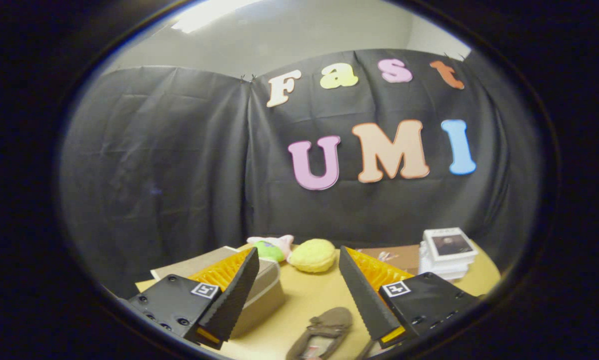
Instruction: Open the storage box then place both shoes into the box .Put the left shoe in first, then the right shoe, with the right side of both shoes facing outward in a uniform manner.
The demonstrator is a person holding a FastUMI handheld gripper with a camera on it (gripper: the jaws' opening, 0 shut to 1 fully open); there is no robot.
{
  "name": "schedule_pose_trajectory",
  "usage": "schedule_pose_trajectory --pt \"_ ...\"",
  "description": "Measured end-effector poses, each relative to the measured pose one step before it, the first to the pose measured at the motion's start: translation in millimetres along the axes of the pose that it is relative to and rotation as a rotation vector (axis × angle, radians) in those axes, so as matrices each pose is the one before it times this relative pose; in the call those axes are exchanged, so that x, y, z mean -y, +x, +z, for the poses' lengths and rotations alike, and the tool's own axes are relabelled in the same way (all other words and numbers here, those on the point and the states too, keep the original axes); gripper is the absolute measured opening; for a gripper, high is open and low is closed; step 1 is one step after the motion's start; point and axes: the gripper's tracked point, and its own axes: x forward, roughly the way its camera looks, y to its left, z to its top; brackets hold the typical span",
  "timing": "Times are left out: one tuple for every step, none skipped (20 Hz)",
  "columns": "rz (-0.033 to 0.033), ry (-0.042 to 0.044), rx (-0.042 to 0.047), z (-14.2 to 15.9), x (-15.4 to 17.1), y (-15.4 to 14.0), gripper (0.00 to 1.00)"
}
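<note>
My gripper (297,260) is open and holds nothing, its two fingers spread wide above the yellowish table (309,300). A brown flat shoe (322,330) lies on the table below and between the fingers, close to the right finger (364,295), toe pointing away. The beige storage box (264,295) sits behind the left finger (237,295), which hides much of it; its lid looks closed. A thin dark edge beside the right finger's base may be a second shoe, too little shows to tell.
Beyond the fingers, near the black cloth wall, lie a yellow plush toy (313,255) and a green-and-pink plush toy (272,247). A stack of white books (447,252) stands at the back right, with a brown flat packet (394,256) next to it.
</note>
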Motion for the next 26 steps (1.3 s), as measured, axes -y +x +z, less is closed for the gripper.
schedule_pose_trajectory --pt "0.02924 0.05471 -0.02848 -12.05 -6.82 3.53 1.00" --pt "0.02007 0.04071 -0.02133 -7.51 -4.57 2.97 1.00" --pt "0.01266 0.03647 -0.02149 -7.44 -2.11 2.64 1.00" --pt "0.01610 0.03425 -0.01679 -7.23 -2.02 3.34 1.00" --pt "0.01860 0.03378 -0.01678 -7.37 -3.02 3.88 1.00" --pt "0.02104 0.03326 -0.02169 -9.47 -4.11 2.42 1.00" --pt "0.01991 0.02973 -0.02302 -8.27 -2.89 3.44 1.00" --pt "0.02285 0.02835 -0.02531 -8.90 -2.75 2.68 1.00" --pt "0.02053 0.02912 -0.02428 -8.49 -2.28 3.88 1.00" --pt "0.01930 0.03116 -0.02413 -8.26 -1.21 3.81 1.00" --pt "0.01677 0.03492 -0.02428 -7.40 -0.49 4.53 1.00" --pt "0.01969 0.04330 -0.02275 -6.09 -0.57 3.78 1.00" --pt "0.02091 0.05215 -0.02680 -7.62 -1.18 2.70 1.00" --pt "0.01964 0.05759 -0.02522 -7.87 -0.54 2.60 1.00" --pt "0.01623 0.05781 -0.02158 -6.79 1.38 4.07 1.00" --pt "0.01348 0.05231 -0.01479 -4.52 0.18 2.81 1.00" --pt "0.01125 0.04239 -0.00886 -2.52 2.91 2.82 1.00" --pt "0.00975 0.03737 -0.01327 -3.83 2.65 1.68 1.00" --pt "0.01035 0.03520 -0.01496 -2.82 3.43 2.08 1.00" --pt "0.00644 0.03157 -0.01496 -3.88 3.73 2.56 1.00" --pt "0.00937 0.02695 -0.01707 -3.16 4.01 1.72 1.00" --pt "0.01183 0.02316 -0.01606 -3.29 1.28 3.79 1.00" --pt "0.01049 0.01982 -0.01774 -3.26 1.69 3.06 1.00" --pt "0.01335 0.01961 -0.01516 -4.13 -1.41 2.07 1.00" --pt "0.00999 0.01970 -0.00866 -1.96 1.15 2.76 1.00" --pt "0.00952 0.02153 -0.00717 -3.22 1.57 1.49 1.00"
